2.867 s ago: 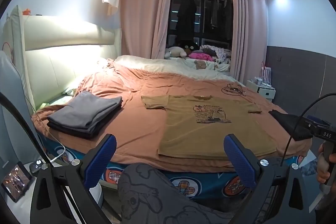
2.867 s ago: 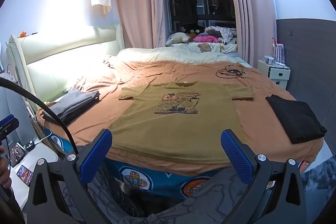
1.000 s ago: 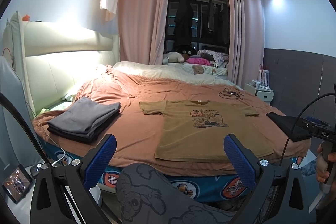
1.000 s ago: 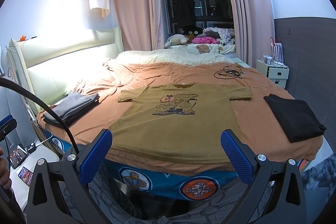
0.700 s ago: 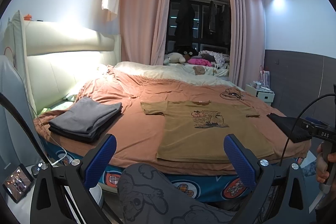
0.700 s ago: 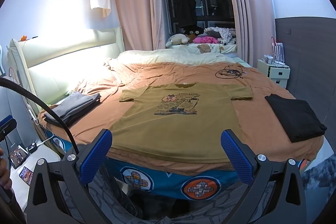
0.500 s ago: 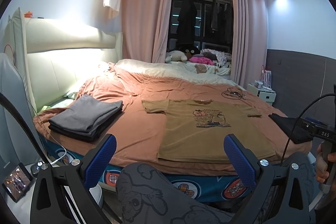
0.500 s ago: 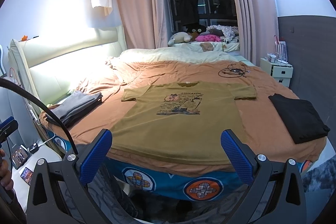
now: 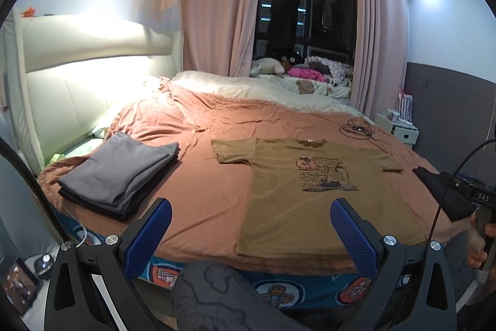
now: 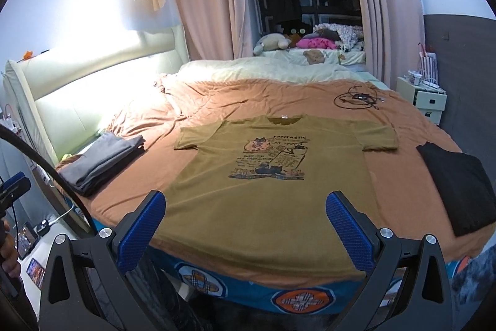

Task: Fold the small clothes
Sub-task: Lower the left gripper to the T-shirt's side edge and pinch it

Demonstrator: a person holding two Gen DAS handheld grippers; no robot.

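Your olive T-shirt (image 10: 272,176) lies spread flat, print up, near the bed's (image 10: 217,101) front edge, not yet folded. A folded grey stack (image 9: 121,172) and a folded black garment (image 10: 458,188) flank it. Your left tool (image 9: 248,234) and right tool (image 10: 245,228) are both wide open, holding nothing.

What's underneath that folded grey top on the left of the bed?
Under the grey top lies at least one darker folded garment; only its edges show. The stack rests on the orange-brown bedspread. How many layers it covers cannot be told.
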